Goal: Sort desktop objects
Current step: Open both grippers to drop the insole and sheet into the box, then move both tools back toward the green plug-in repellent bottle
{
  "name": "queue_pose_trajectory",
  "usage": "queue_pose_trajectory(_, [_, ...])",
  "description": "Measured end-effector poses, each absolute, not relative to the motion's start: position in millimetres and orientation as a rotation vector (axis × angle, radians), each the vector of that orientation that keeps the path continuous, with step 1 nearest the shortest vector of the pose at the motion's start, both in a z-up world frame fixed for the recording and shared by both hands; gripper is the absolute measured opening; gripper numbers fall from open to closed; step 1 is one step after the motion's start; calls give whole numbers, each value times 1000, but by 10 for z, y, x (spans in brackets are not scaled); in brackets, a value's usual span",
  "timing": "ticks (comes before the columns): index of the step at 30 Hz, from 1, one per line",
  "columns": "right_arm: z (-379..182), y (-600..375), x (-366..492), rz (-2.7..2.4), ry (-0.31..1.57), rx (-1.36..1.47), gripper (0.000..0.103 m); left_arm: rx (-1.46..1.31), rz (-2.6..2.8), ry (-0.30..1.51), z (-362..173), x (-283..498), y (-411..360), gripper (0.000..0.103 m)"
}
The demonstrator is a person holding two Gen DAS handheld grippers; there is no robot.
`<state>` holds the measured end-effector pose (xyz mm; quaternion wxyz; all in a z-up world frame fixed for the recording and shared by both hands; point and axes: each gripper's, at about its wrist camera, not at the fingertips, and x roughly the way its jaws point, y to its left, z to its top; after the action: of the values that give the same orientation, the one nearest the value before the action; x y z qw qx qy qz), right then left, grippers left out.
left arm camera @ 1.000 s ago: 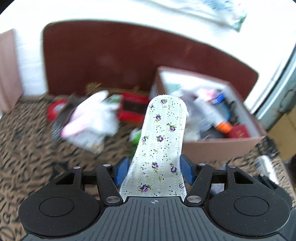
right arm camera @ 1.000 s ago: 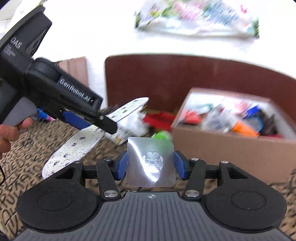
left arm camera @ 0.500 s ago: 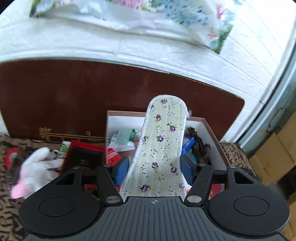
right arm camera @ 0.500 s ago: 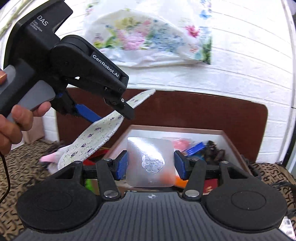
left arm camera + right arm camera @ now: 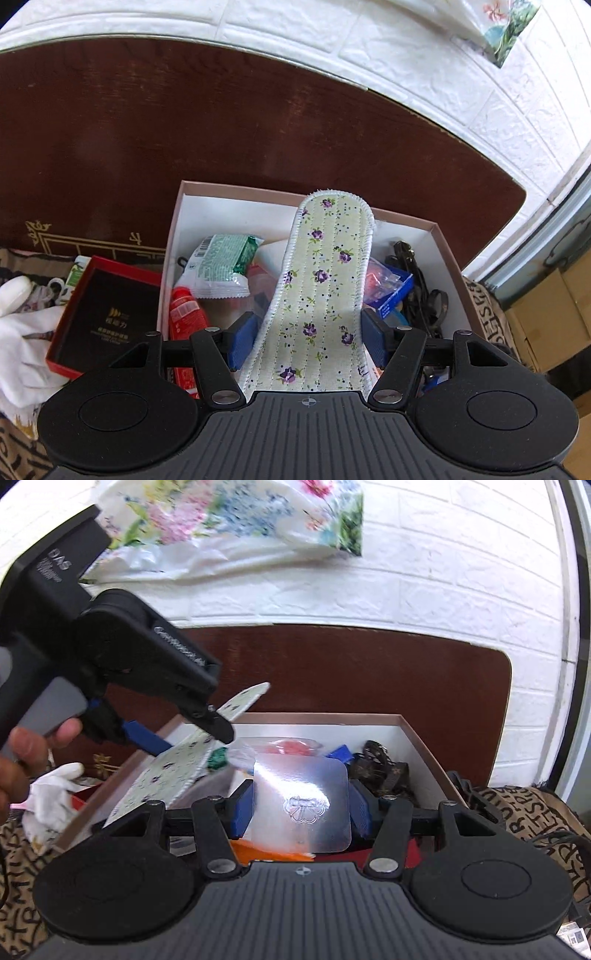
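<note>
My left gripper (image 5: pixel 308 338) is shut on a floral fabric insole (image 5: pixel 325 280), held over the open cardboard box (image 5: pixel 441 251) of mixed items. The insole also shows in the right wrist view (image 5: pixel 173 771), held by the left gripper (image 5: pixel 177 734) above the box's left side. My right gripper (image 5: pixel 301 810) is shut on a clear square plastic sheet with an embossed flower (image 5: pixel 301 797), held over the box (image 5: pixel 417 734) near its front.
A red and black box (image 5: pixel 107 314) and a white plush toy (image 5: pixel 22 332) lie left of the cardboard box. A dark wooden board (image 5: pixel 184 122) stands behind it against the white brick wall. Cardboard cartons (image 5: pixel 546 317) stand to the right.
Both grippers have moved forward and over the cardboard box, carrying the insole and the clear sheet. The box now sits closer and lower in both views.
</note>
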<state>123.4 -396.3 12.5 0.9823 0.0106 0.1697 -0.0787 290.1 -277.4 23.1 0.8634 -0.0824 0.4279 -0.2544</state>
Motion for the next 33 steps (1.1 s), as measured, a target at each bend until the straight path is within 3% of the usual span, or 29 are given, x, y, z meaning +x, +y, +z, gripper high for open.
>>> queue_pose_trajectory(7, [57, -4001, 1368, -178, 345, 27, 62, -192, -566, 852, 228, 2844, -2724, 89])
queue_pose_trajectory(9, [47, -3984, 1354, -177, 344, 17, 75, -189, -571, 825, 258, 2772, -2686, 101])
queue_pose_trajectory(11, [38, -3954, 1317, -174, 348, 5, 81, -179, -583, 805, 287, 2693, -2650, 103])
queue_pose_trajectory(15, [18, -3874, 1176, -197, 336, -3, 99, -135, -599, 794, 289, 2483, -2567, 103])
queue_pose_trajectory(33, [43, -3341, 448, -112, 391, 83, 102, 33, -489, 694, 252, 1353, -1930, 103])
